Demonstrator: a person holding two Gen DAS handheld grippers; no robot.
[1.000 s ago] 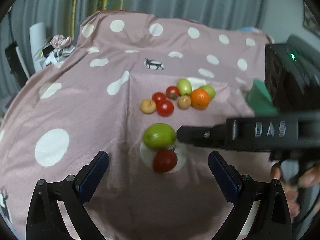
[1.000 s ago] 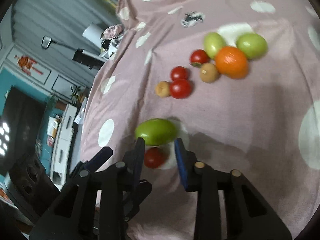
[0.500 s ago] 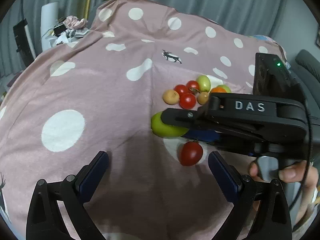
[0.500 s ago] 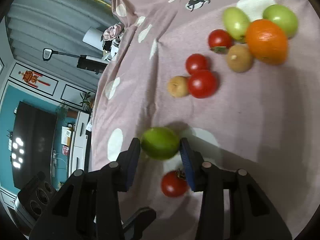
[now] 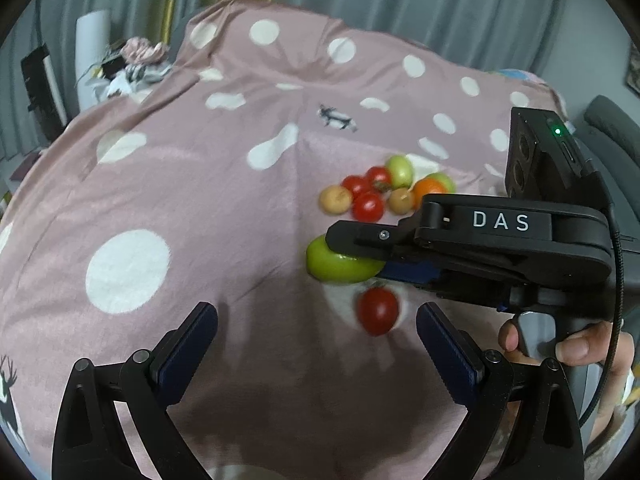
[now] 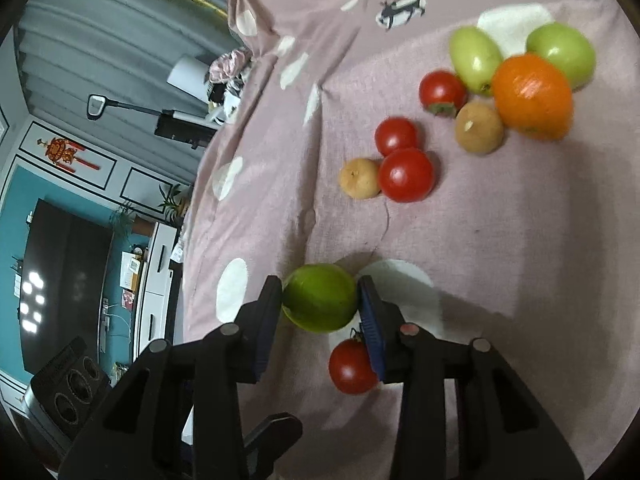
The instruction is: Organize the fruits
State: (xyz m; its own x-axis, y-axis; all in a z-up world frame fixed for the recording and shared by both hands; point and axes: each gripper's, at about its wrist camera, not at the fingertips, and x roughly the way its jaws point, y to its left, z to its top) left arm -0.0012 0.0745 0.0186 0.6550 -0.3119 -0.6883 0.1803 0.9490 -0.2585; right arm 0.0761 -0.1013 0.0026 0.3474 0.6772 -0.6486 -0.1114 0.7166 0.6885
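A large green fruit [image 6: 320, 304] lies on the pink spotted cloth [image 6: 500, 240], and my right gripper [image 6: 318, 288] has its blue pads against both sides of it, jaws closing. In the left wrist view the same green fruit [image 5: 340, 264] shows under the right gripper [image 5: 360, 252], which reaches in from the right. A red tomato [image 6: 352, 366] sits just beneath the right finger, untouched. My left gripper [image 5: 316, 344] hangs open above the cloth, with the red tomato [image 5: 378, 312] a little ahead of its tips.
Farther off is a cluster: an orange [image 6: 532, 96], two green fruits [image 6: 476, 60], three red tomatoes [image 6: 406, 176] and two brown fruits [image 6: 360, 178]. A hand [image 5: 568, 348] holds the right gripper's handle. The cloth drops off at the left toward room furniture.
The right gripper has slid forward so the green fruit now sits between its pads, jaws widened and then narrowed onto it. In the left view it has swung across to the left.
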